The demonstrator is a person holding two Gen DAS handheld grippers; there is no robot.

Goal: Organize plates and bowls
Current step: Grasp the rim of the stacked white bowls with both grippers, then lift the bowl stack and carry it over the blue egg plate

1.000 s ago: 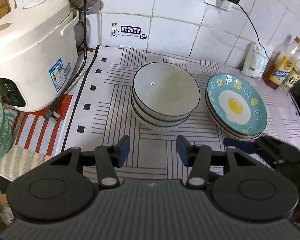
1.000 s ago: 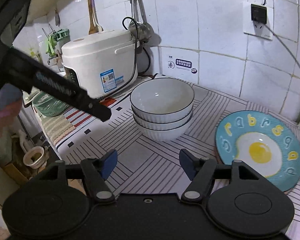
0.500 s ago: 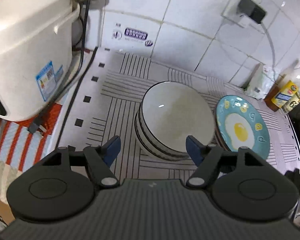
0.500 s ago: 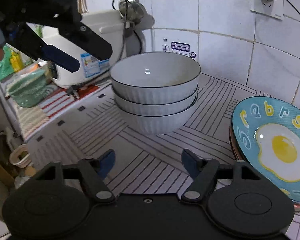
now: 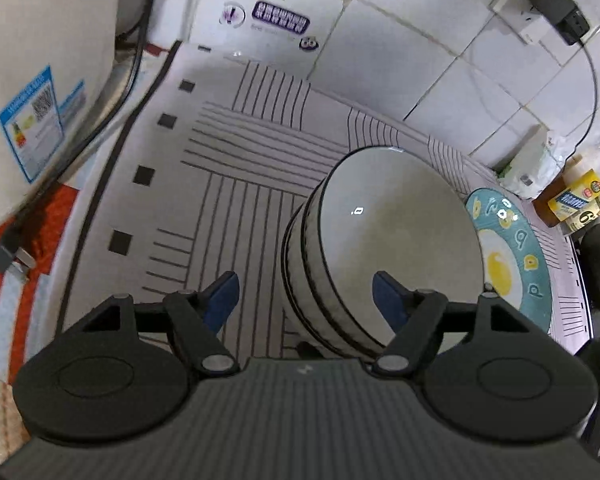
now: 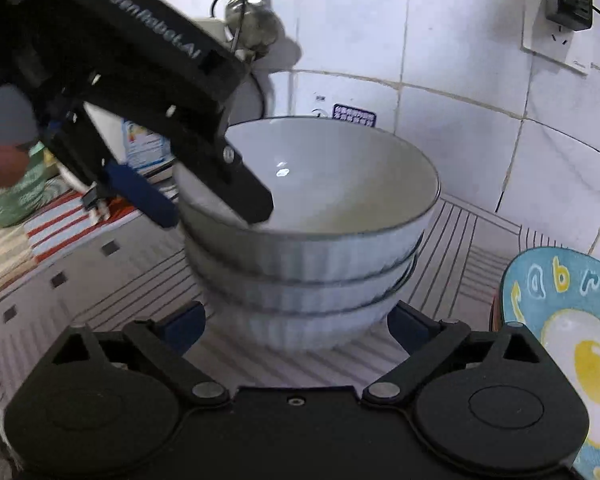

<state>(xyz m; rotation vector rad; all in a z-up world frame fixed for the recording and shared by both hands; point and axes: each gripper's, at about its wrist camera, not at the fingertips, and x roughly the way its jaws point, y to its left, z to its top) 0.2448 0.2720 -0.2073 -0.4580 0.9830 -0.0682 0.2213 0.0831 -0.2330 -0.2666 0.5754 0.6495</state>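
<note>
White wall tiles back a counter covered by a pale mat (image 5: 236, 168) with dark line patterns. On it stands a stack of white bowls (image 6: 312, 248), three nested, ribbed outside with dark rims. At three o'clock from the stack lies a blue plate (image 6: 572, 320) painted with a fried egg and letters. A white rice cooker (image 5: 40, 80) sits at nine o'clock.

The left gripper (image 5: 305, 294) hangs open over the stack's near rim, one finger outside the wall, the other over the bowl's hollow, pads not pressing. The right gripper (image 6: 296, 322) has its jaws opening, flanking the bottom bowl without touching it.
</note>
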